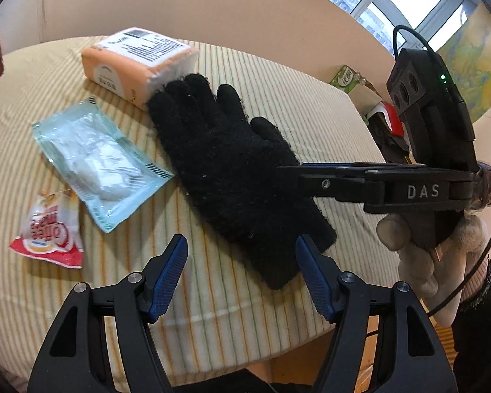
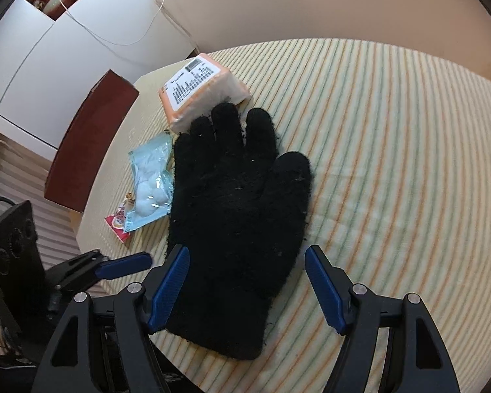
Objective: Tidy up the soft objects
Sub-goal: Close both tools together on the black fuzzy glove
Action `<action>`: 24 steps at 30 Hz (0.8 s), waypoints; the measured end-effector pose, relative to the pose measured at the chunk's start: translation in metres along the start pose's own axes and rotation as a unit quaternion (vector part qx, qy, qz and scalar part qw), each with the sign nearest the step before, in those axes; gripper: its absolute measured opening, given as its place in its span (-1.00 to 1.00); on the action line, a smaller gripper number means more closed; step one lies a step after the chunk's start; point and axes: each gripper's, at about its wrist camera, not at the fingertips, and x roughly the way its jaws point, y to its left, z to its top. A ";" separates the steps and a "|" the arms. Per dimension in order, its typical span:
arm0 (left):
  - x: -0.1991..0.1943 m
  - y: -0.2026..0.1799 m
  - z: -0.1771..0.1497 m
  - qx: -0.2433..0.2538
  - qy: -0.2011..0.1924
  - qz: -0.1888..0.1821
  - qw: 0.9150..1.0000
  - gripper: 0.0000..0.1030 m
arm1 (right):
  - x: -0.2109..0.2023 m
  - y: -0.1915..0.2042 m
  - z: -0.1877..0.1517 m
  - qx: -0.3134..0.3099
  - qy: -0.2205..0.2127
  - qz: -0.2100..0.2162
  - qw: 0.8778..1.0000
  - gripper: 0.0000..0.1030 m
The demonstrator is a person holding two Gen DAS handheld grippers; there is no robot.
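A black knit glove (image 1: 232,170) lies flat on the striped tablecloth (image 1: 278,98), its fingertips touching an orange tissue pack (image 1: 137,62). A clear-and-teal packet of white cotton (image 1: 98,160) and a red-and-white snack wrapper (image 1: 49,229) lie to its left. My left gripper (image 1: 242,275) is open and empty, just short of the glove's cuff. My right gripper (image 2: 247,291) is open, its jaws straddling the glove's (image 2: 242,216) cuff without closing on it. The right gripper also shows side-on in the left wrist view (image 1: 291,172) over the glove's right edge.
The tissue pack (image 2: 203,88), cotton packet (image 2: 150,180) and wrapper (image 2: 119,226) sit at the table's left side. A dark wooden chair back (image 2: 88,144) and white cabinets (image 2: 65,42) stand beyond that edge. A green box (image 1: 345,78) and a red item (image 1: 392,118) lie past the right edge.
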 end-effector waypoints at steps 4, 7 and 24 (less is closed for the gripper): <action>0.006 -0.004 0.001 0.006 0.001 -0.007 1.000 0.32 | 0.006 0.003 -0.001 0.000 0.008 0.015 1.000 0.36; 0.017 -0.009 0.001 0.009 0.005 -0.019 1.000 0.19 | 0.007 0.002 -0.001 0.004 0.008 0.024 1.000 0.35; 0.004 -0.028 -0.002 0.054 -0.028 -0.025 0.998 -0.70 | -0.009 0.028 -0.020 -0.003 -0.010 0.028 1.000 -0.61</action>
